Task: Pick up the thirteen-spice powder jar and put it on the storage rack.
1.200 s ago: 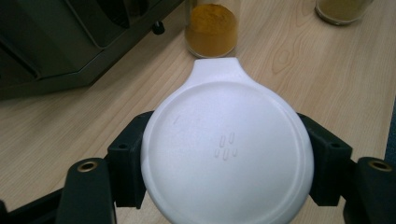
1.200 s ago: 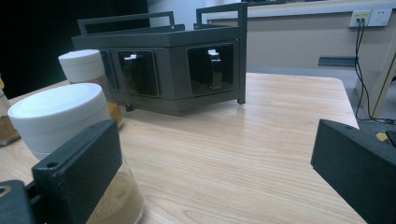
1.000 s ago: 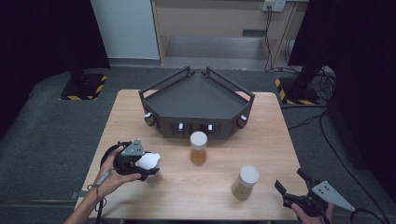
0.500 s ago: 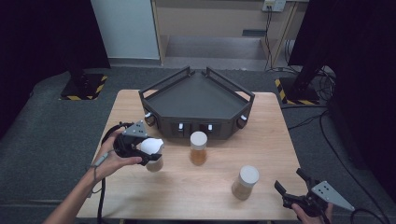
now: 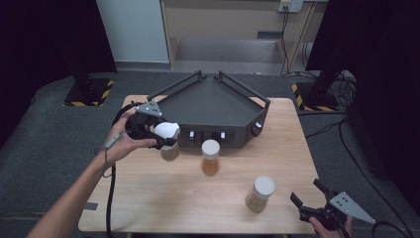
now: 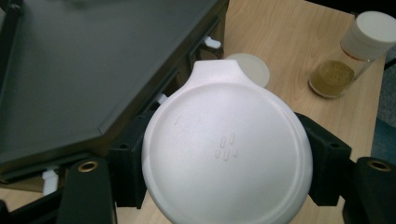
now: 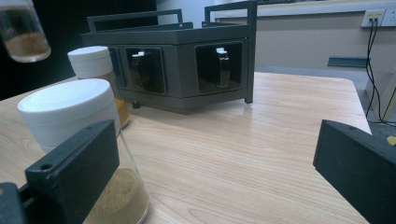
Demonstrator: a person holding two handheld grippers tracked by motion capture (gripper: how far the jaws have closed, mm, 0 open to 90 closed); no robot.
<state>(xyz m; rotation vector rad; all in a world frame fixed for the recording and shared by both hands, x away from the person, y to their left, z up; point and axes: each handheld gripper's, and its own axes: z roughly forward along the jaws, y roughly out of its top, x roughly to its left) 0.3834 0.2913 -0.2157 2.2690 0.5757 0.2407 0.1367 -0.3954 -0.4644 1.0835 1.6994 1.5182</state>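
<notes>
Our left gripper, clamped on the white-lidded spice jar, has lifted it off the desk toward the black rack at 12 o'clock, so racking seems next. Our right gripper waits wide open at 5 o'clock.

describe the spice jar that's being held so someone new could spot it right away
Start at the dark wedge-shaped rack at the back of the wooden table. Off its front left corner, the left claw grips a white-lidded jar. Unlike the two jars standing on the table, this one hangs in the air.
</notes>
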